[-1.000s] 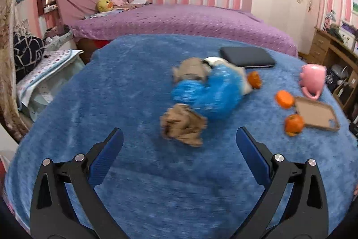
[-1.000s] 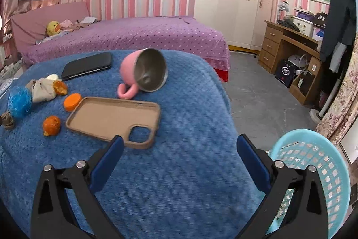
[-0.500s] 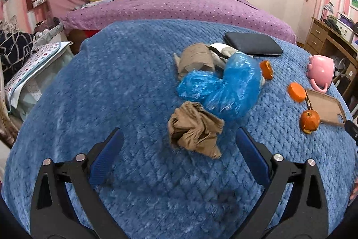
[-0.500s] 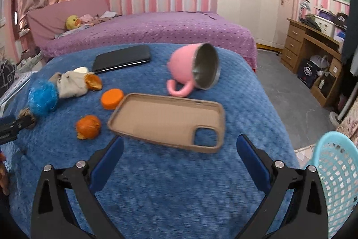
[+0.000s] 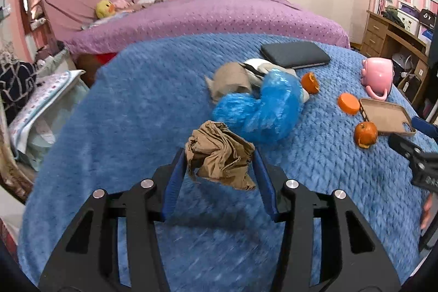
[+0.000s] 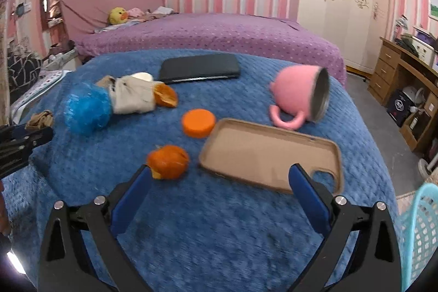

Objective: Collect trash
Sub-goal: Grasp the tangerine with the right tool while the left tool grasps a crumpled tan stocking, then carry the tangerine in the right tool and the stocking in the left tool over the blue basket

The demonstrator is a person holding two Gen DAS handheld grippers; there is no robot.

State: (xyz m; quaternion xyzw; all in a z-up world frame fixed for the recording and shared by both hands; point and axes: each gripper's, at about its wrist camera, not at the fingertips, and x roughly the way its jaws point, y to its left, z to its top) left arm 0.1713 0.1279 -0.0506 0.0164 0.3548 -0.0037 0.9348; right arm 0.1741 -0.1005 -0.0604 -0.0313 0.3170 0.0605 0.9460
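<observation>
Since the earlier frame our left gripper has been closing its jaws, and the crumpled brown paper now sits between the blue pads, which touch it on both sides; we judge it grasped. This paper lies on the blue blanket toward its near edge. Just beyond it lies the blue plastic bag, touching a beige wrapper. Further right are the orange peel pieces, the phone case and the pink mug. Our right gripper has swung toward the peel, its jaws released and empty. The basket waits past the right edge. The paper is springy, so a shallow grip may let it slip during lifting.
</observation>
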